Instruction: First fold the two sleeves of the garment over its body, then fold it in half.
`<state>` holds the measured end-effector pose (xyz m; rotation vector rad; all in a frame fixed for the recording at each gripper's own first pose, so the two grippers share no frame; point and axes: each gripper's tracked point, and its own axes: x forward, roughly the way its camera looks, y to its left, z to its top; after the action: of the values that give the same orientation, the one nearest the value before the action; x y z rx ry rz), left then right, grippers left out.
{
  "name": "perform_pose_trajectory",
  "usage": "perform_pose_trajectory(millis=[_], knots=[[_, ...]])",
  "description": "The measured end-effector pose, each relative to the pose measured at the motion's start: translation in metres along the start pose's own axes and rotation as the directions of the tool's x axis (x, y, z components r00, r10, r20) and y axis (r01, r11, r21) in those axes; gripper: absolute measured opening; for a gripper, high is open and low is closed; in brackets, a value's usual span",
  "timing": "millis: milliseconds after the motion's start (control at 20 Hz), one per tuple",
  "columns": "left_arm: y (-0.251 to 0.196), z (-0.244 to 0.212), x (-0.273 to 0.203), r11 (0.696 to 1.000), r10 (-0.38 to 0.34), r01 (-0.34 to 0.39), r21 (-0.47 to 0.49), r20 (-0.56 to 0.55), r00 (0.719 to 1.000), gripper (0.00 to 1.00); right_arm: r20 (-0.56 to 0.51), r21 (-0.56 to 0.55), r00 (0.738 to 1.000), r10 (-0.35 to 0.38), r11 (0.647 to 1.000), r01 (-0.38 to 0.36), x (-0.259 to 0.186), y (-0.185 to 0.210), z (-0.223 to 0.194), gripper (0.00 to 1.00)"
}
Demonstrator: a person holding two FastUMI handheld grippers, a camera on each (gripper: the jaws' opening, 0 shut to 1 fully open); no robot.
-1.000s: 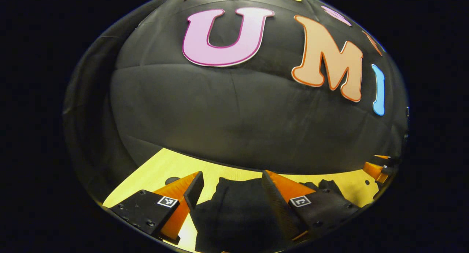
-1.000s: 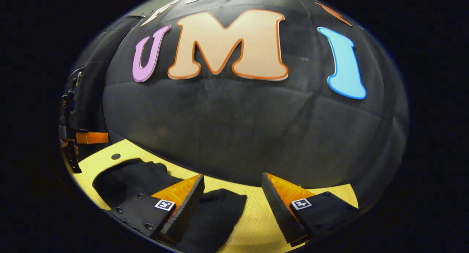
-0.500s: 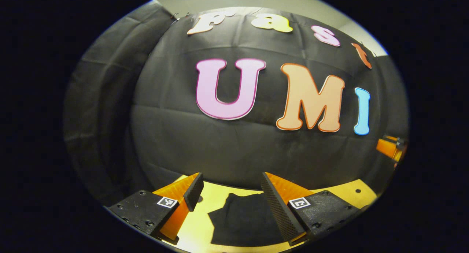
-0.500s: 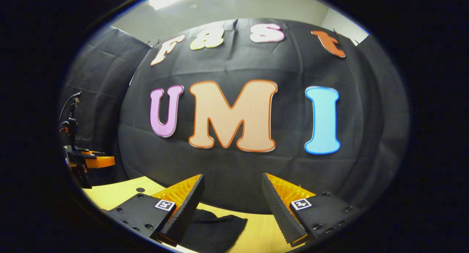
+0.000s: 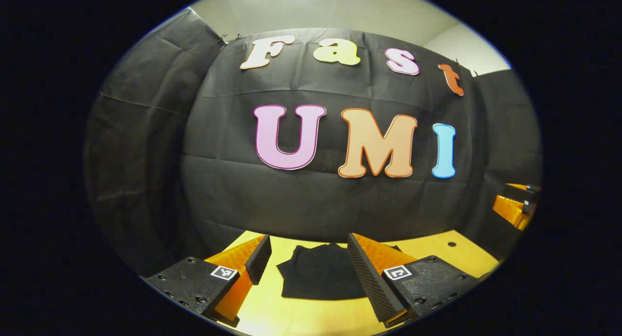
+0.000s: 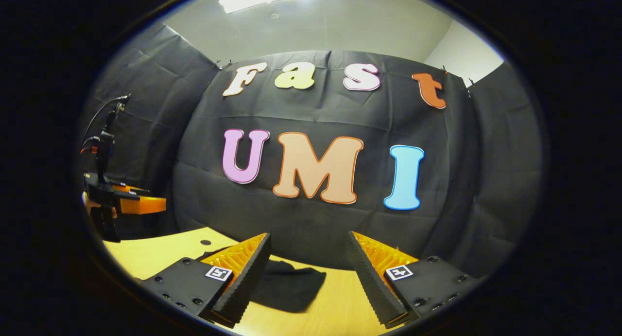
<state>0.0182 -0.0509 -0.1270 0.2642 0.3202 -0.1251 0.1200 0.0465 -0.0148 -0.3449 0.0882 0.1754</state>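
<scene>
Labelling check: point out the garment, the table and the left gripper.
garment (image 5: 318,277): left gripper view, middle of the cloth.
table (image 6: 335,311): right gripper view, bare top.
left gripper (image 5: 306,258): left gripper view, midway between fingertips.

Left gripper (image 5: 306,270): held above the table (image 5: 452,258), jaws parted with nothing between them, air on both sides.
Right gripper (image 6: 306,273): also above the table, fingers apart and holding nothing.
Table top: bare wood around the dark garment (image 5: 318,277), which lies flat and low near the far edge.
Garment in the right gripper view (image 6: 286,287): 1 low bundle, bare wood to its right.
Booth wall (image 5: 301,200): black cloth close behind the table, closing off the far side.
</scene>
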Motion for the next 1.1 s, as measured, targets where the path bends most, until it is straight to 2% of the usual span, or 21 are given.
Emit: perform_pose_trajectory(millis=[150, 250, 400, 500, 700, 850, 1100], knots=[[0.002, -0.012, -0.031, 1.0, -0.004, 0.005, 0.024, -0.034, 0.999, 0.92, -0.013, 0.125, 0.999, 0.041, 0.991, -0.039, -0.029, 0.02, -0.007, 1.0], [0.007, -0.021, -0.045, 1.0, 0.007, -0.005, 0.024, -0.061, 0.998, 0.92, -0.026, 0.173, 0.999, 0.038, 0.984, -0.033, -0.039, 0.021, -0.012, 1.0], [0.013, -0.029, -0.054, 0.999, 0.036, -0.036, 0.007, -0.08, 0.996, 0.93, -0.055, 0.179, 0.998, 0.004, 0.984, 0.005, -0.048, 0.015, -0.019, 1.0], [0.011, -0.026, -0.06, 1.0, 0.024, -0.023, 0.008, -0.083, 0.996, 0.93, -0.056, 0.172, 0.998, 0.035, 0.985, -0.025, -0.05, 0.024, -0.018, 1.0], [0.013, -0.015, -0.07, 0.999, 0.016, -0.014, 0.043, -0.055, 0.998, 0.93, -0.053, 0.18, 0.998, 0.035, 0.983, -0.025, -0.053, 0.023, -0.015, 1.0], [0.011, -0.017, -0.075, 1.0, 0.011, -0.011, 0.004, -0.061, 0.998, 0.93, -0.044, 0.208, 0.998, 0.042, 0.978, -0.032, -0.055, 0.026, -0.012, 1.0], [0.01, -0.014, -0.075, 0.999, 0.024, -0.027, -0.046, -0.051, 0.998, 0.93, -0.047, 0.19, 0.997, 0.058, 0.981, -0.048, -0.058, 0.029, -0.014, 1.0]])
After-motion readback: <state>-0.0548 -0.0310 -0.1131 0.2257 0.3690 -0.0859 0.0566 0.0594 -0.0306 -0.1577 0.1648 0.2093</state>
